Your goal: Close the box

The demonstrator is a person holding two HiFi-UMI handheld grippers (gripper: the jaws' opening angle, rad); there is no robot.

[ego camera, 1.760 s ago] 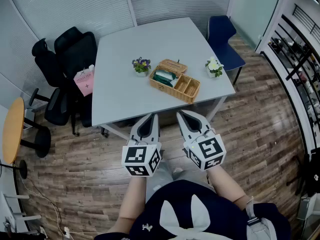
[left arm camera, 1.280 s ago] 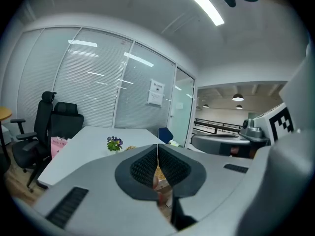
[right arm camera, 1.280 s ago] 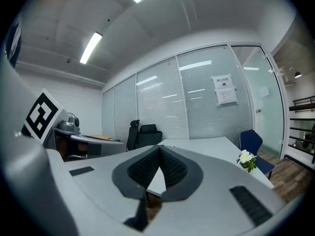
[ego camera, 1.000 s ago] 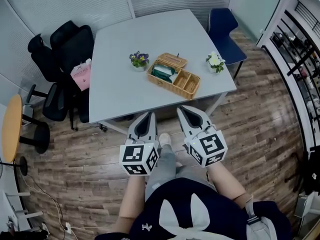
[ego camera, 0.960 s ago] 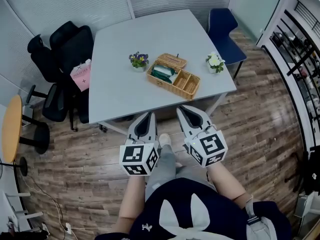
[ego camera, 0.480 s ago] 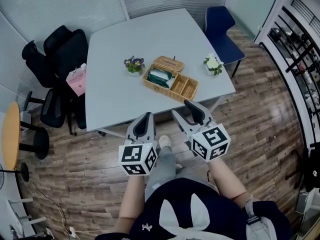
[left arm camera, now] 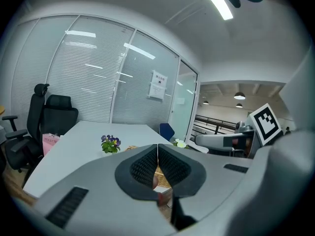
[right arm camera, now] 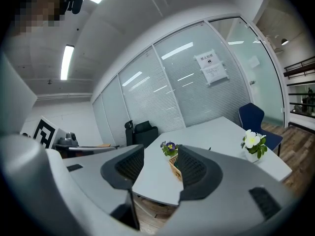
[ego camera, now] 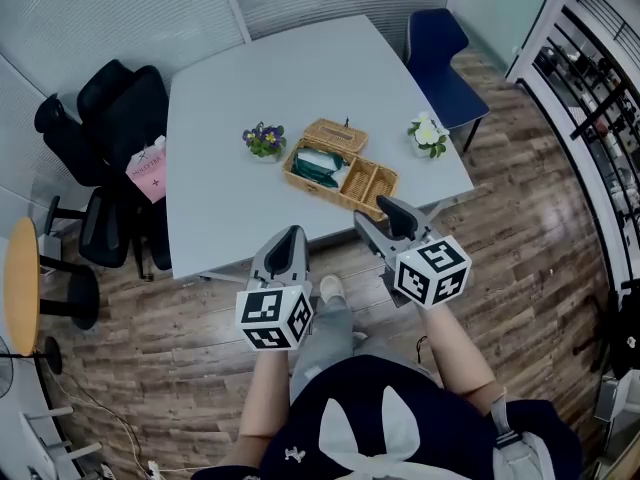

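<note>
Head view, box: the wicker box (ego camera: pixel 345 173) sits on the grey bench (ego camera: pixel 220 183) near its front edge, at 1 o'clock from the person.
Head view, axis: the long axis runs from 10 o'clock to 4 o'clock. The mouth faces up, and the lid (ego camera: pixel 336 133) is thrown back along the far long side, toward 12 o'clock.
Head view, neighbours: purple flowers (ego camera: pixel 263 138) stand just beside the 10 o'clock end. White flowers (ego camera: pixel 428 133) stand apart at 2 o'clock.
Head view, claws: the left claw (ego camera: pixel 290 236) hangs over the floor (ego camera: pixel 150 328), short of the bench. The right claw (ego camera: pixel 378 214) is at the bench's front edge, by the box's 4 o'clock end.
Left gripper view, state: the left claw (left arm camera: pixel 157 149) is closed, pads together, holding nothing. A bit of the box (left arm camera: pixel 131 148) peeks past it at 10 o'clock.
Right gripper view, state: the right claw (right arm camera: pixel 160 151) has just been opening, and its jaws are wide apart and empty. The box (right arm camera: pixel 173 165) shows in the gap, well beyond the pads.
Risk, sliding: the lid hinges on the far side, so a low reach would likely shove the light box toward 12 o'clock.
Risk, flowers: a wide swing at the 10 o'clock end could tip the purple flowers.
Risk, contents: the green packet (ego camera: pixel 322 160) may sit proud and keep the lid from seating.
</note>
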